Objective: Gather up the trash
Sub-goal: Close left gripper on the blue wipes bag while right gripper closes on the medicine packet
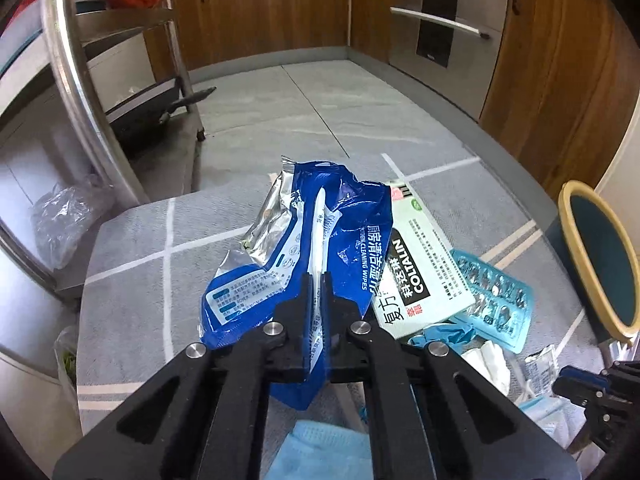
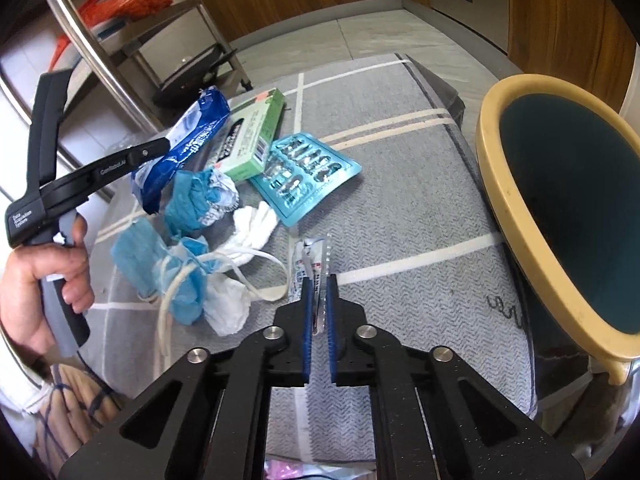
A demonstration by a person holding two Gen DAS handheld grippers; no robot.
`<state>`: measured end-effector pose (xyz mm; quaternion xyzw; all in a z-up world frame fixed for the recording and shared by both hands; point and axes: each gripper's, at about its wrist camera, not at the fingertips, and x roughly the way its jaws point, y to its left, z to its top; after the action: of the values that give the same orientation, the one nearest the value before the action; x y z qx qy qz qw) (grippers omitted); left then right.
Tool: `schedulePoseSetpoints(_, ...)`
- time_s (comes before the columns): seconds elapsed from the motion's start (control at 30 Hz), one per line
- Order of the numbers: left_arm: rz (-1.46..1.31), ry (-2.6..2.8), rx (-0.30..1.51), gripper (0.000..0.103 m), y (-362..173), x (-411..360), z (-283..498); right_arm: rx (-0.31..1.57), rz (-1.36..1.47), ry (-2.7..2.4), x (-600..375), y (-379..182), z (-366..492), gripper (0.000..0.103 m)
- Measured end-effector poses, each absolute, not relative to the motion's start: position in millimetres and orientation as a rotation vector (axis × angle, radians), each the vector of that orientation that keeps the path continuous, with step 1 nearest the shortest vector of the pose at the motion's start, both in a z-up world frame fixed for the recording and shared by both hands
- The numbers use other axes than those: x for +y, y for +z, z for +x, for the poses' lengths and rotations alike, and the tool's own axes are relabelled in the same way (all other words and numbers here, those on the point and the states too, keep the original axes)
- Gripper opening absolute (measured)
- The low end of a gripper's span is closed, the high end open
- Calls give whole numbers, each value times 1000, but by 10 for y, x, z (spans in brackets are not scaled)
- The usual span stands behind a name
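two grippers are each pinching a piece of trash over a grey mat (image 2: 400, 208) with white stripes. the left gripper (image 1: 316, 280) has its jaws pressed together on the blue wipes packet (image 1: 316, 224), which is crumpled and rises up and ahead of the fingertips, its silver lining showing at the far left edge (the printed side faces the camera). just right of those jaws lies the green medicine box (image 1: 424, 272), and right of that a teal blister pack (image 1: 496, 300); below the jaws a blue face mask (image 1: 316, 452) shows between the fingers' arms. the right gripper (image 2: 319, 280) has its jaws nearly shut, pinching a small clear sachet (image 2: 310, 258) that stands edge-on between the blue pads and pokes out ahead of the tips. left of these jaws sit more crumpled blue masks (image 2: 160, 264) with white straps and a white tissue (image 2: 252, 224); ahead and left are the box and blister pack. right of the jaws stands a bin (image 2: 508, 184) with a cream rim and dark inside.
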<state>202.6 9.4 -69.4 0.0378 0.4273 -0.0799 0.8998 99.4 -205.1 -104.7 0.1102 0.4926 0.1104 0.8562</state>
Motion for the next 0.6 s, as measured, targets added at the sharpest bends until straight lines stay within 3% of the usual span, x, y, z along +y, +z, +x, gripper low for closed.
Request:
schedulePoseSetpoints(0.07, 59, -165, 869, 3, -623, 129, 1990, 1030, 235, 239, -2054, -1025, 989, 2)
schedulePoseSetpoints(0.6, -75, -157, 765, 2, -97, 380, 1668, 978, 320, 238, -2312, -848, 892, 1)
